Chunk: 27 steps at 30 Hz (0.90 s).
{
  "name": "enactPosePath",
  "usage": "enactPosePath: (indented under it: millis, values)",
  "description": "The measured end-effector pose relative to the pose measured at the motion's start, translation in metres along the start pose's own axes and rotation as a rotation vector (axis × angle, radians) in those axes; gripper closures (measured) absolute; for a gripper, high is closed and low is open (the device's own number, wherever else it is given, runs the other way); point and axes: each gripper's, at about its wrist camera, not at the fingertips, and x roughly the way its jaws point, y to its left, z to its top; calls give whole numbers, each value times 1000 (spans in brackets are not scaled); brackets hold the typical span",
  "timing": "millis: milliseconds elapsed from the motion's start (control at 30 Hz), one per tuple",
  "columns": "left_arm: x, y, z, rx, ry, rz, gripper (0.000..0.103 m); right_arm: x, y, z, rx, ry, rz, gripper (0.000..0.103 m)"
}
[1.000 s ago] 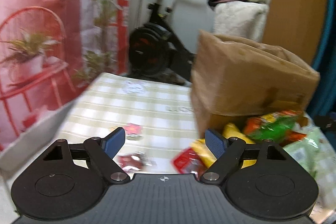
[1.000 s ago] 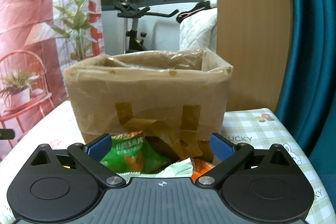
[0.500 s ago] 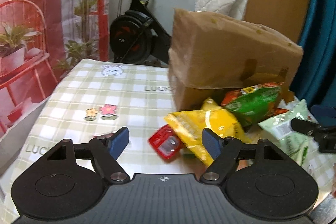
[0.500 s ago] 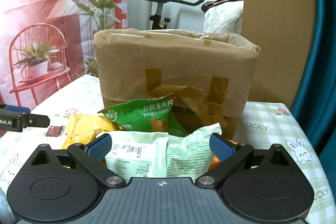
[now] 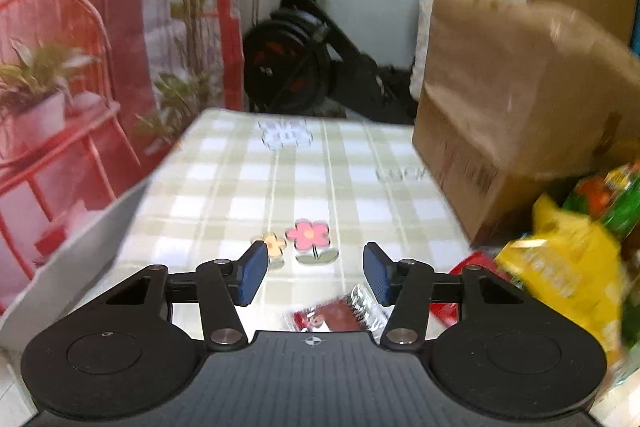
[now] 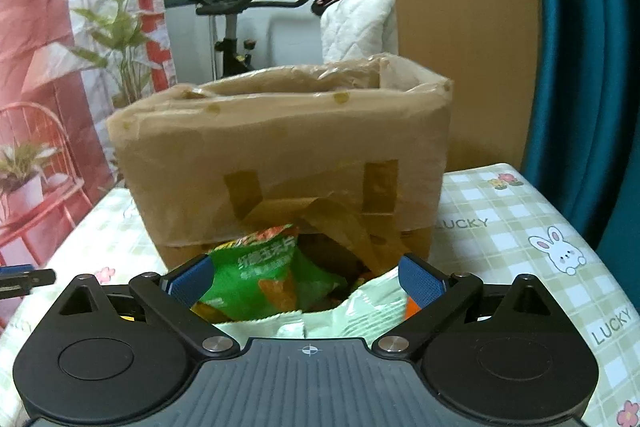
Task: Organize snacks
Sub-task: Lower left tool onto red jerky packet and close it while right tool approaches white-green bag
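A taped cardboard box (image 6: 280,155) stands on the checked table; it also shows in the left wrist view (image 5: 520,99). Snack bags lie in front of it: a green chip bag (image 6: 264,279), a pale green bag (image 6: 360,311), a yellow bag (image 5: 568,267) and a red packet (image 5: 456,291). A small dark red packet (image 5: 336,311) lies just below and between my left fingers. My left gripper (image 5: 314,277) is open and empty over the tablecloth. My right gripper (image 6: 306,279) is open, its fingers either side of the green and pale green bags.
The checked tablecloth (image 5: 280,187) has a left edge beside a red printed backdrop (image 5: 60,67). An exercise bike (image 5: 304,55) stands behind the table. A teal curtain (image 6: 584,47) and a wooden panel (image 6: 460,27) are at the right. The left gripper's tip (image 6: 24,279) shows at the right view's left edge.
My left gripper has swung left and its fingers have narrowed; the small dark red packet now lies between them. My right gripper has moved closer to the bags and box.
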Motion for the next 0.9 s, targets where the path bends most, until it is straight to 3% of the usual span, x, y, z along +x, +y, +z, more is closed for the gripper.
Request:
enactPosePath:
  millis: [300,633,800,900]
  values:
    - [52,11,-25,-51,78,-78,47,9,-2,-4,5,32,-24,5]
    - [30,0,-47,-31,115,-166,39,8,-4,-7,7,27,-13,5]
    - [31,-25,-53,97,105,-38,39,7,-3,-8,7,29,-10,5]
    - [32,-30,-53,83,92,-13,39,5,-5,-8,2,29,1,6]
